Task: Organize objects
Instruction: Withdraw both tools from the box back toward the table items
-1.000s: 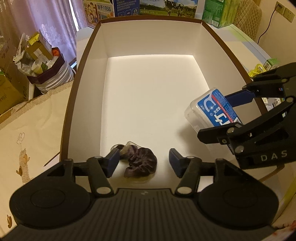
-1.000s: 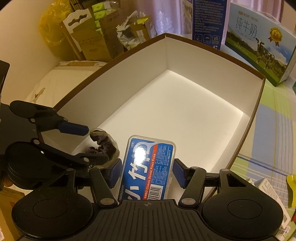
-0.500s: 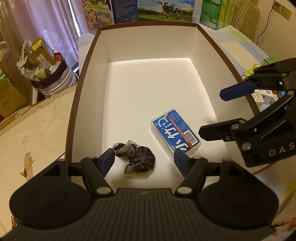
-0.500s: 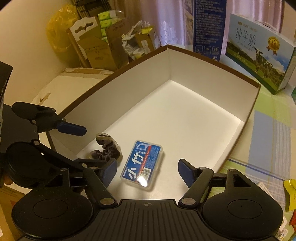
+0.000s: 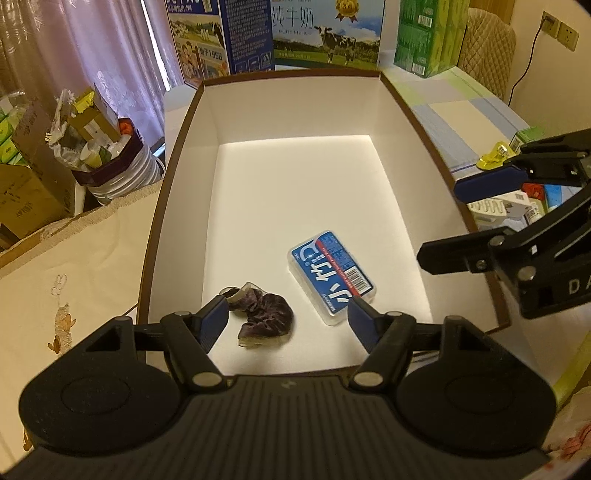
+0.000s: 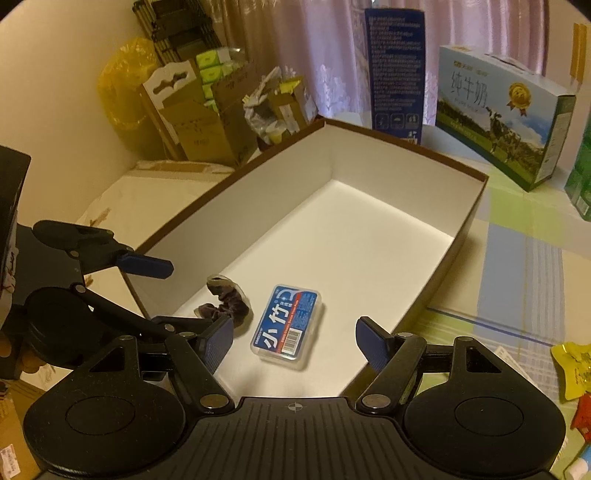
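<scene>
Left gripper (image 5: 284,319): jaws spread wide, holding nothing, blue pads at the lower centre of the left wrist view. Between and just beyond them lies a dark purple scrunchie (image 5: 264,319), on the white floor of the box (image 5: 177,206) near its near wall. Right gripper (image 6: 295,339): jaws likewise released and empty, at the lower centre of the right wrist view. Just above them in that frame sits the floss pick case (image 6: 287,326), clear plastic with a blue label, flat on the box floor, close beside the scrunchie but apart from it. Box is white inside with a brown rim; the rest of its floor is bare. Outward: milk cartons (image 5: 325,33) stand beyond the far wall at the upper centre of the left view; cardboard boxes (image 6: 199,118) fill the upper left of the right view.
</scene>
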`<state>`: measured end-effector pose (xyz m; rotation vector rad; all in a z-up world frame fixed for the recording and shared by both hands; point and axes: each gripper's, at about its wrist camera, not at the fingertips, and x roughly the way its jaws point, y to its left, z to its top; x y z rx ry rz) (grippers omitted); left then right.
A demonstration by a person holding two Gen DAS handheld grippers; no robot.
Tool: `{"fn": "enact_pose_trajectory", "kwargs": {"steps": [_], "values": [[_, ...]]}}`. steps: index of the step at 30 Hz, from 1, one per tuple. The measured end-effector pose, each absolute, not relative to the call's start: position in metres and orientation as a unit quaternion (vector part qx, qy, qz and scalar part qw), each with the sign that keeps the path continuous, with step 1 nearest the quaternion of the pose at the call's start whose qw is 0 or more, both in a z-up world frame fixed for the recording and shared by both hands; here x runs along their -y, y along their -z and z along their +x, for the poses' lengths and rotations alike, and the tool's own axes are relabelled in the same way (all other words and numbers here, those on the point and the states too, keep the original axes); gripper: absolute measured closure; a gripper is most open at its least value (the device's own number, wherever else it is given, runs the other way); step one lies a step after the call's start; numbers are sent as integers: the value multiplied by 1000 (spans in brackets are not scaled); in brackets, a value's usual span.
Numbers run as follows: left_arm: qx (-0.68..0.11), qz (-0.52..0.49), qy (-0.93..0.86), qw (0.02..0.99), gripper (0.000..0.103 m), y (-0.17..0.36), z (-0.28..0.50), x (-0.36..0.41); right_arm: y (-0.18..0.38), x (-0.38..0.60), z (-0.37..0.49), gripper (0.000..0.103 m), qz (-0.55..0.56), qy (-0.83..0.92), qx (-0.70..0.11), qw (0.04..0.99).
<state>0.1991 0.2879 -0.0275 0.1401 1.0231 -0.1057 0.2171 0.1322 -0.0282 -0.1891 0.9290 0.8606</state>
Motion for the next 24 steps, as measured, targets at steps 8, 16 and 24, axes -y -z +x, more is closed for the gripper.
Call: {"fn": "enact_pose_trajectory", "kwargs": {"steps": [8,16,24], "values": [[-475,61,39,877,32,7,182,-267,11,-98,206,33,-65,-402,-421,811],[-455,43,31,889,30,-11,162,-233,-1,-51,193,33,-40,-399,-418,815],[-455,21,24,890,29,-15,149,-196,-3,5,189,33,-14,-384,-430,817]]}}
